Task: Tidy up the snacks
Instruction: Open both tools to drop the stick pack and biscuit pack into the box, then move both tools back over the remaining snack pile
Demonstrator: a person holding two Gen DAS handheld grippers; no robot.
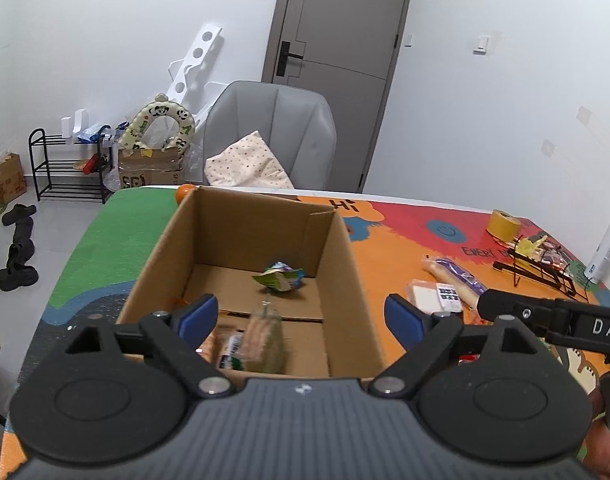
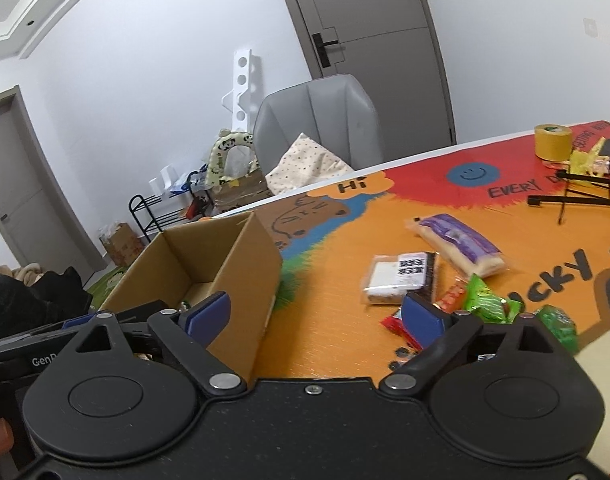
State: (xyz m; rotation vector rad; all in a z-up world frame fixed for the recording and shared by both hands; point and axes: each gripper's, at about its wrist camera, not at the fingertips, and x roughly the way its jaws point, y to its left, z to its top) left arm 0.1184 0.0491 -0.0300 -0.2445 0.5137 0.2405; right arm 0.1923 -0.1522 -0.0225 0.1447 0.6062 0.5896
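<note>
Right claw (image 2: 317, 316) gapes empty; green packet (image 2: 485, 300) just ahead: light, crinkly, slippery, pinch its crimped end. Left claw (image 1: 301, 316) apart

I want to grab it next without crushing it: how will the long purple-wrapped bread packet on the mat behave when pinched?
The purple-wrapped bread packet looks soft and puffy, so it probably squashes under a firm pinch. Its glossy film may be slippery. It is long and lies flat on the mat, so it likely sags if gripped at one end; mid-length seems safer.

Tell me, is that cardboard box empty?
No. The box holds a crumpled green packet and a clear-wrapped snack on its floor.
</note>
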